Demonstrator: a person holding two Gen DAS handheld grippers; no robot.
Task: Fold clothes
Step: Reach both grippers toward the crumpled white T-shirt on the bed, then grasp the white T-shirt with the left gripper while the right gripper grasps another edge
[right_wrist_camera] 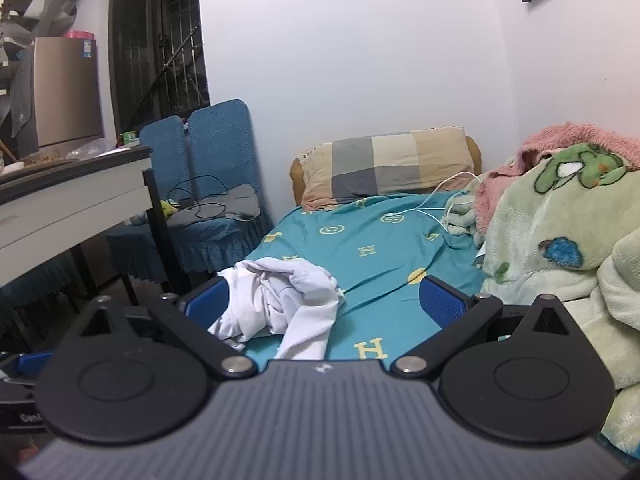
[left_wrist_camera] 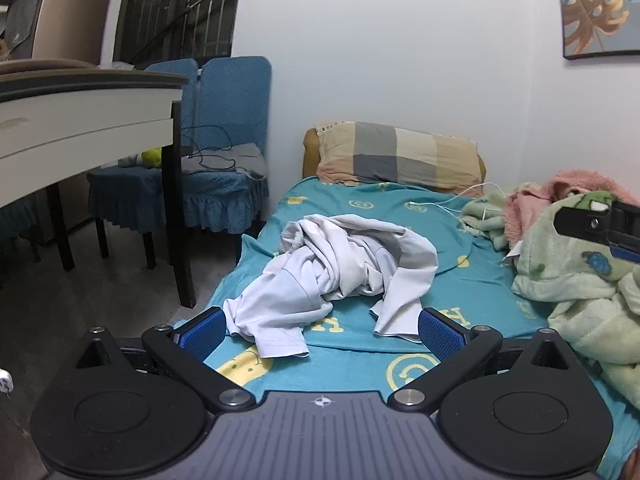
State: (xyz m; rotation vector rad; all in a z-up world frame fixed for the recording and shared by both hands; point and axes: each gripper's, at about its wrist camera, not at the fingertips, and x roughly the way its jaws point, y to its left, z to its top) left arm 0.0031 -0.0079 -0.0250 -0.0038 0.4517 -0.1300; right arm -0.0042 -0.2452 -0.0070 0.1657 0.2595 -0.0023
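Lying crumpled on the teal sheet (left_wrist_camera: pixel 360 208) near the bed's left edge, the white garment (left_wrist_camera: pixel 340 268) is seen unfolded, with 2 loose ends trailing toward the cameras. The left gripper (left_wrist_camera: pixel 322 330) is held with its jaws spread wide and nothing between them; its blue pads (left_wrist_camera: pixel 202 330) flank the garment's near ends, and contact cannot be determined. The right gripper (right_wrist_camera: pixel 322 300) is likewise held wide open and empty, with the garment (right_wrist_camera: pixel 280 300) seen ahead, toward its left pad. A checked pillow (left_wrist_camera: pixel 400 156) is placed at the bed's head. Green and pink blankets (right_wrist_camera: pixel 560 232) are heaped along the right side. Blue chairs (left_wrist_camera: pixel 224 136) are positioned beside a table (left_wrist_camera: pixel 80 116).
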